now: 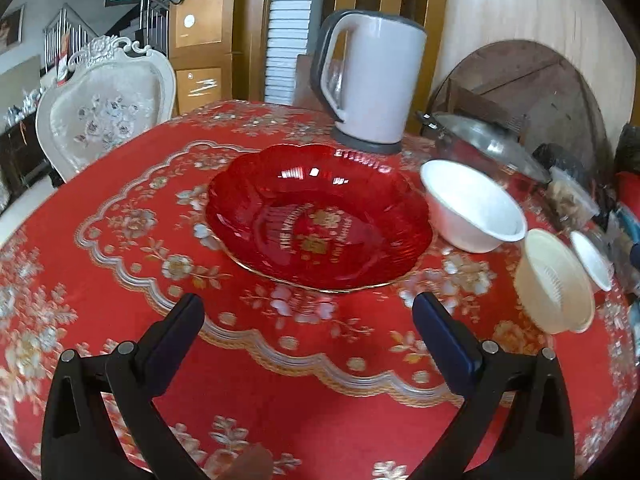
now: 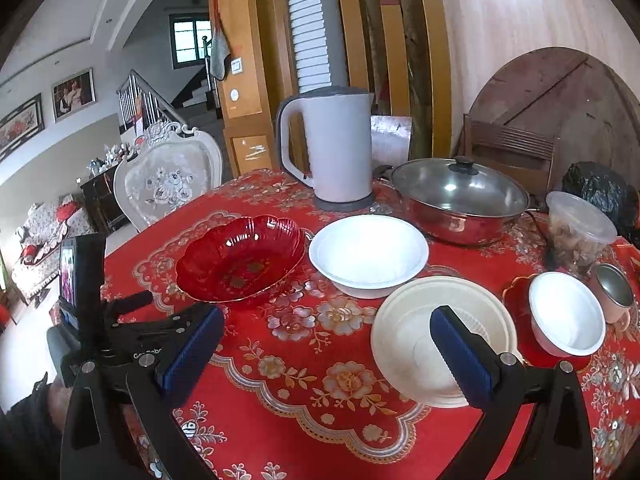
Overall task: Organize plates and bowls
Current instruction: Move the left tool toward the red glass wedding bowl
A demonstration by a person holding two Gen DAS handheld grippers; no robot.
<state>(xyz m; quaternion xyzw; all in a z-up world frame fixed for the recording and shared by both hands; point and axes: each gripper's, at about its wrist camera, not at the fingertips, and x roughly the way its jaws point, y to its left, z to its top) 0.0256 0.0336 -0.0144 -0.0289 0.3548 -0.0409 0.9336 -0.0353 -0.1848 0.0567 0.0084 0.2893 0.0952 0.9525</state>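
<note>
The left gripper (image 1: 308, 312) is hovering low over the tablecloth (image 1: 120, 248) with its jaws spread wide and nothing between them, facing the near rim of the red dish (image 1: 320, 220). The right gripper (image 2: 326, 336) is likewise standing spread and empty, its right finger lying in front of the cream bowl (image 2: 404, 332); whether it is touching that bowl cannot be told. The red dish, the largest piece, is sitting mid-table in front of the kettle (image 2: 332, 148); it looks like rigid, glossy glass or plastic, so it is probably slippery and possibly fragile, and the scalloped near rim is offering the best hold. The white bowl (image 2: 368, 256) is sitting just right of the dish and in front of the pot (image 2: 460, 200); it appears light and stiff, best pinched at the lip. The cream bowl, ribbed and likely light plastic, is sitting nearest the right gripper. The small bowl (image 2: 568, 316) is resting on a red saucer (image 2: 514, 300) at far right, beside a metal cup (image 2: 614, 294). Gold lettering in the dish begins "THE WEDDING"; the remainder is unreadable. Partial white lettering is showing on the left gripper's body in the right view.
</note>
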